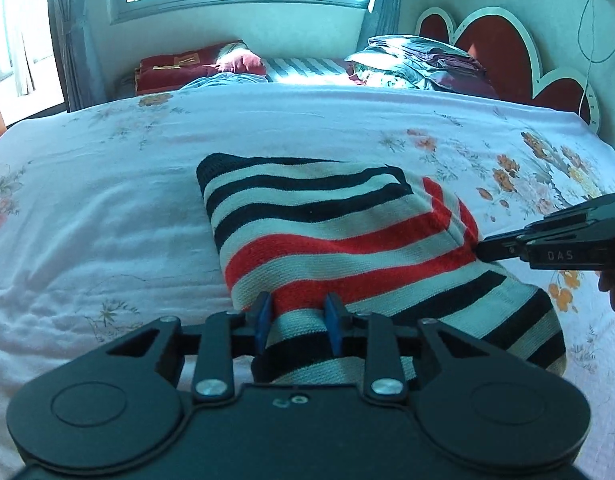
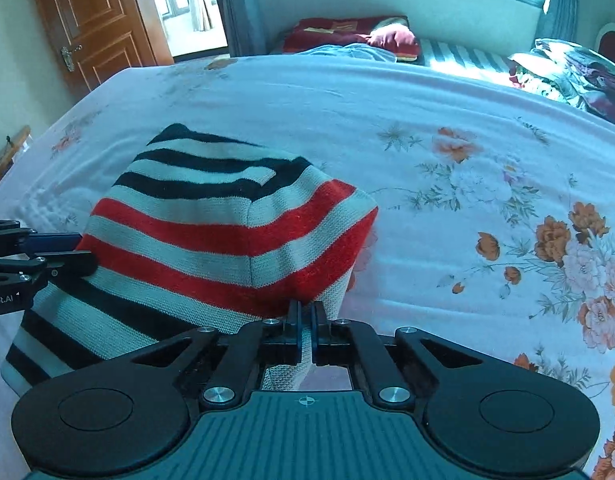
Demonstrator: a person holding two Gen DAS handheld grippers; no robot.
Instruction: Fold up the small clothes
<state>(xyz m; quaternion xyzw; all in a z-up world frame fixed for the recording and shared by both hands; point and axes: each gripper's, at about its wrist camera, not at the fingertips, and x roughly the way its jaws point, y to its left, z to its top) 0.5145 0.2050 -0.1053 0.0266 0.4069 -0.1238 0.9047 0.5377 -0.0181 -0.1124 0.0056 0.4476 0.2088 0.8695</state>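
Observation:
A small knitted garment with navy, white and red stripes (image 1: 327,232) lies partly folded on the bed and is lifted at its near edge. It also shows in the right wrist view (image 2: 211,232). My left gripper (image 1: 298,312) has its blue fingers around a thick bunch of the garment's near edge, with fabric filling the gap. My right gripper (image 2: 306,312) is shut on a thin edge of the garment's white hem. In the left wrist view the right gripper (image 1: 483,249) pinches the red-striped corner. In the right wrist view the left gripper (image 2: 73,250) comes in from the left.
The bed is covered by a white floral sheet (image 1: 107,200). Pillows and folded bedding (image 1: 419,60) lie at the far side below a window, beside a red heart-shaped headboard (image 1: 495,48). A wooden door (image 2: 91,20) stands beyond the bed's far left corner.

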